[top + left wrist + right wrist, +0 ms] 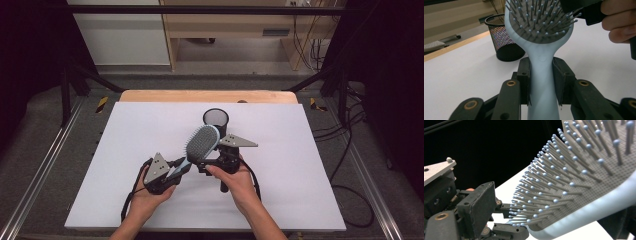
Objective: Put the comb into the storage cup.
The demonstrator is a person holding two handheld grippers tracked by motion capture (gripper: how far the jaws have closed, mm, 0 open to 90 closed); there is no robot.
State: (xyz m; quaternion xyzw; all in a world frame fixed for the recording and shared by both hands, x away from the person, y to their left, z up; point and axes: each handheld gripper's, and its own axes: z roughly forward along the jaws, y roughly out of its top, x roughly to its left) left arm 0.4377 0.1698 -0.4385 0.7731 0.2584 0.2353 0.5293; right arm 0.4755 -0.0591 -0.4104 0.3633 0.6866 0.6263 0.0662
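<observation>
A pale blue hairbrush (201, 144) is held up off the white desk (125, 150), just below the middle of the high view, its handle pointing to 7 o'clock and its bristled head to 1 o'clock. The left gripper (177, 170) has its fingers (524, 82) pinching the handle from both sides; in the left gripper view the handle (541, 82) rises straight between the two black pads and the grey bristle pad faces the camera. The right gripper (212, 161) sits at the brush's 3 o'clock side, near the lower edge of the head, held by the person's right hand (239, 181). Its fingers (477, 207) stand spread: in the right gripper view one black pad is at 8 o'clock, apart from the bristles (554, 182), and the head lies across the gap without being pressed. A black mesh cup (215, 119) stands upright on the desk at 12 o'clock from the brush head, just beyond it.
</observation>
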